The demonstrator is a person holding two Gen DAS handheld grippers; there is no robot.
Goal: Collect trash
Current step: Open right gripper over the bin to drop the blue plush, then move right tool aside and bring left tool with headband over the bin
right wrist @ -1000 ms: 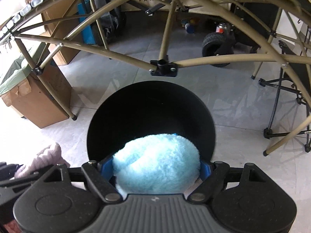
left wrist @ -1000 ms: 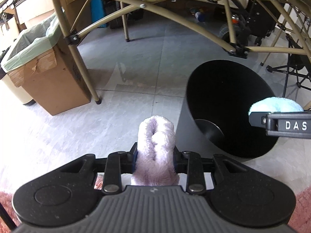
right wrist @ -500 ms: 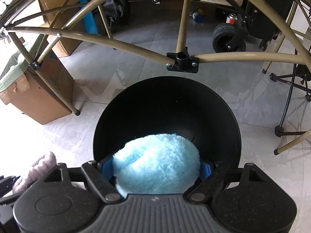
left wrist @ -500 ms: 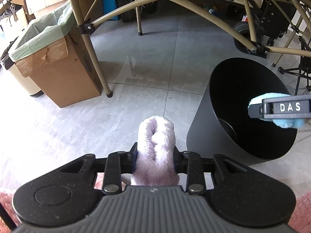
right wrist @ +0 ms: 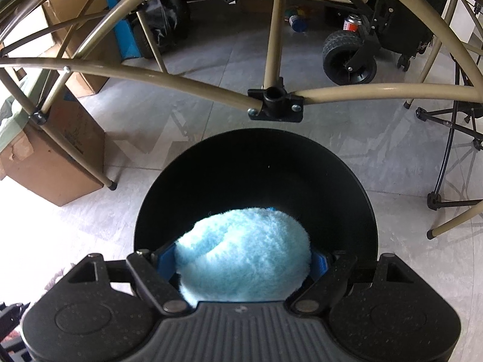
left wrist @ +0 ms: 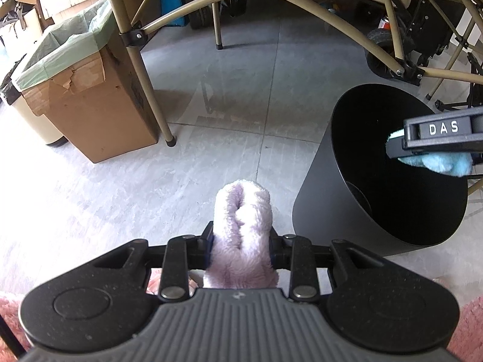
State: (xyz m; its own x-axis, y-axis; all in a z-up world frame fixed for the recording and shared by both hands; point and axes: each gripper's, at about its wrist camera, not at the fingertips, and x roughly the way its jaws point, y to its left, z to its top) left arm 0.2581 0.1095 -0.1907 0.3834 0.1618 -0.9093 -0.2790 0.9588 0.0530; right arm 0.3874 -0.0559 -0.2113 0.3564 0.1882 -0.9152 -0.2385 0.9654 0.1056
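Holding a fluffy blue wad [right wrist: 243, 256] in my right tool [right wrist: 243, 261], I have it directly over the mouth of the black bin [right wrist: 256, 163]; the jaws stand wide but pressed against both its sides. From the bin, that wad is straight above the opening, so I judge a plain release would drop it inside. My left tool [left wrist: 241, 241] is pinched nearly closed on a pale pink fluffy roll [left wrist: 241, 229], its long axis pointing away from me. That roll sits off to the bin's left, outside the rim, so the right hand is the nearer one. Further left of the bin stands a lined cardboard box [left wrist: 90, 114] on the tiled floor [left wrist: 229, 114].
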